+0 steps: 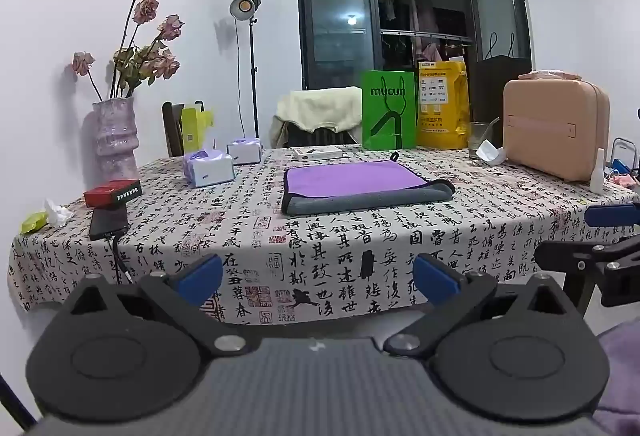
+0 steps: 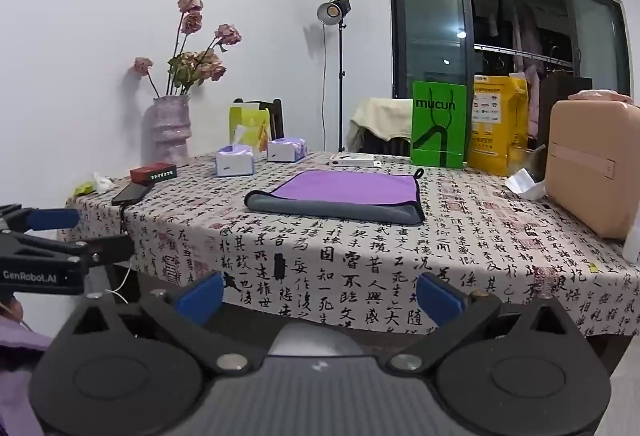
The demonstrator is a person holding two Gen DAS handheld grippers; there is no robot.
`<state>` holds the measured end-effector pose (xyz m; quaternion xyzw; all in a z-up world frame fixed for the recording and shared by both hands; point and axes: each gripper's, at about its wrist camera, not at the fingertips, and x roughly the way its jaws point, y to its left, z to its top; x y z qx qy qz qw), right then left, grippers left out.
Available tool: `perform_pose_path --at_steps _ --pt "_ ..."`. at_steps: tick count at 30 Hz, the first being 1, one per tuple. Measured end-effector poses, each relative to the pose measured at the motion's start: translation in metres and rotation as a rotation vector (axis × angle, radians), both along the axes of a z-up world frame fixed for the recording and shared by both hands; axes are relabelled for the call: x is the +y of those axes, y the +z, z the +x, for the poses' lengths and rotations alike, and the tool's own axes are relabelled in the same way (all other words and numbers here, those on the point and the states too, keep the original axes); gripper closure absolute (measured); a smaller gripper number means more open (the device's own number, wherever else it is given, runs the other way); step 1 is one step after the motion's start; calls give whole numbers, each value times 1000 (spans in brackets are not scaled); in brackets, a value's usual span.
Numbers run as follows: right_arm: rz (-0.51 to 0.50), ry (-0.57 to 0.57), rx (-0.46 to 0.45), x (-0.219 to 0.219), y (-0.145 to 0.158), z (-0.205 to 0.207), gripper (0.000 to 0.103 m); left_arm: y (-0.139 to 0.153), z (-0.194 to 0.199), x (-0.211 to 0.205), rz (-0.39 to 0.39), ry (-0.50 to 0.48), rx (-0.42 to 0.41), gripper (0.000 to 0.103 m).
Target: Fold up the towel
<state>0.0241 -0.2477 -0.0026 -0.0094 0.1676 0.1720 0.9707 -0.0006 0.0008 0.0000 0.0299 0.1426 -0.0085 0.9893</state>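
My 2 tongs, left tongs (image 1: 316, 278) and right tongs (image 2: 320, 294), hang wide open, empty, near the desk (image 1: 360, 248); reaching carelessly could rumple the folded towel (image 1: 360, 187).

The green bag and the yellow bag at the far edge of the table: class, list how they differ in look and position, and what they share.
The green bag is a flat paper carrier with a cord handle and "mucun" printed on it; the yellow bag is a fuller pouch covered in small print. The green bag stands to the left, partly overlapping the yellow one. Both stand upright behind the towel.
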Motion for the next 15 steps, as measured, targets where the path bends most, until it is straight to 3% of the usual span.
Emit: perform_pose_path --at_steps 15 --pt "29 23 -28 -7 1 -1 0 1 0 -1 14 -7 -3 0"
